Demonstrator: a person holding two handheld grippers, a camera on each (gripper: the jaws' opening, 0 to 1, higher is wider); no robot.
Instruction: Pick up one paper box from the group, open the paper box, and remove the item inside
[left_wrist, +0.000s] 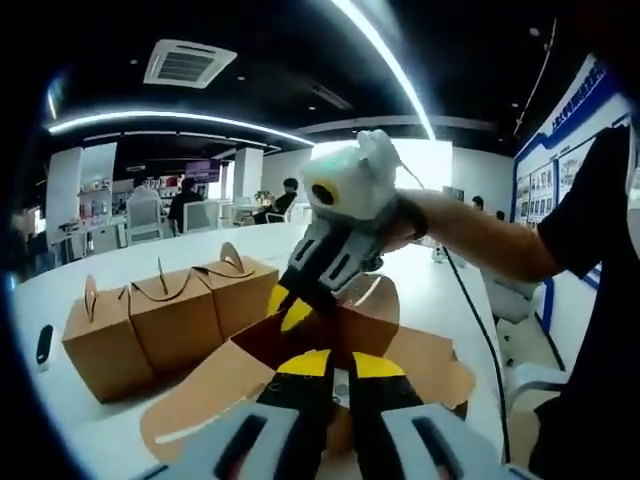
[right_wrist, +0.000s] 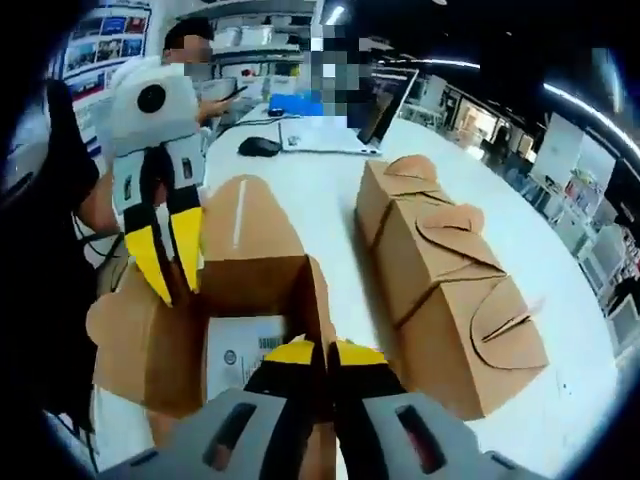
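Paper box (right_wrist: 250, 300), brown, flaps open

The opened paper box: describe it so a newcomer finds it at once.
Start at the white table, where a row of closed boxes stands. Beside them sits the opened paper box. Unlike its neighbours, its flaps are spread wide, showing a white item inside.

Left gripper (left_wrist: 338, 366) and right gripper (right_wrist: 327, 353) both jaws together, tips pointed toward each other, close
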